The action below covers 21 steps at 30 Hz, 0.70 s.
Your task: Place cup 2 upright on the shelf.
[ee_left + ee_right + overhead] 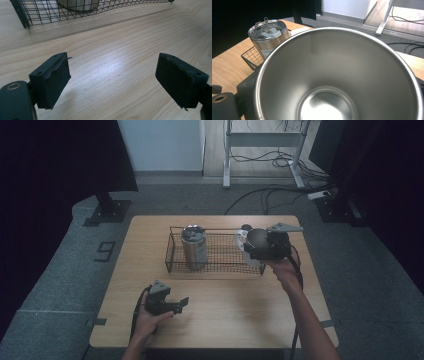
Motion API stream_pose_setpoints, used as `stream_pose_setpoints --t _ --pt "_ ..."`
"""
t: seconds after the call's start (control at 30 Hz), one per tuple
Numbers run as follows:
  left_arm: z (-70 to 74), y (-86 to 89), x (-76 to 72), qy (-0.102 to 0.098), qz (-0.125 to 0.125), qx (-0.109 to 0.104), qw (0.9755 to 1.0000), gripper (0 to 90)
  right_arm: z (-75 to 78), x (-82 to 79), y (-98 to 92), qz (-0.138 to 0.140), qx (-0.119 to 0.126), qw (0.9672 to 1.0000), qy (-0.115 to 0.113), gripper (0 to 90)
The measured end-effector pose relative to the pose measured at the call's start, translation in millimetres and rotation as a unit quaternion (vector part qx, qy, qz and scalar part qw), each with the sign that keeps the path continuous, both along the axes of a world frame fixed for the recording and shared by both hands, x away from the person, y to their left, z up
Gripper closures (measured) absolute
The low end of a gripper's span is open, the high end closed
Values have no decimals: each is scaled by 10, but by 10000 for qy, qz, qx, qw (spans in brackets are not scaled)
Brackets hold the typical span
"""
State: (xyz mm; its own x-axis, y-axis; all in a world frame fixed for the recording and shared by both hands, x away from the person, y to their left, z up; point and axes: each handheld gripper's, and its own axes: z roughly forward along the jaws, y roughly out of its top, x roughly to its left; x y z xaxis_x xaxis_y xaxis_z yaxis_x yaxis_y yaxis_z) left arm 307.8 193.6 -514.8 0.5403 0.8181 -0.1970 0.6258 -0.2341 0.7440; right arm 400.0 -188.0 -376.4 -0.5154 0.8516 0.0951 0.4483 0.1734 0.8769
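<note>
A black wire basket (pixel 225 254) stands across the far half of the wooden table (pixel 225 312). A lidded steel tumbler (pixel 194 247) stands upright in its left part. My right gripper (pixel 253 248) hovers over the basket's right end, shut on an open steel cup (pixel 256 239). In the right gripper view the cup (pixel 337 75) gapes toward the camera, with one finger (pixel 245 90) against its wall and the tumbler (pixel 268 35) and basket (pixel 252 58) behind. My left gripper (pixel 180 304) lies near the table's front left, open, with only bare wood between its jaws (pixel 112 80). The basket (pixel 37 12) is ahead of it.
Grey carpet surrounds the table. A black stand base (pixel 107 212) sits at the far left, a white desk frame (pixel 262 140) at the back, and cables (pixel 270 195) trail across the floor behind the table. Bare wood spans the table's near half.
</note>
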Motion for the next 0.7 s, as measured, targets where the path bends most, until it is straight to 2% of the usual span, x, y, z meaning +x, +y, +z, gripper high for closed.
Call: stream_pose_setpoints --t 0.7 --pt "12 11 -7 3 -21 -43 10000 126 4 183 102 -46 -119 9999 -12 61"
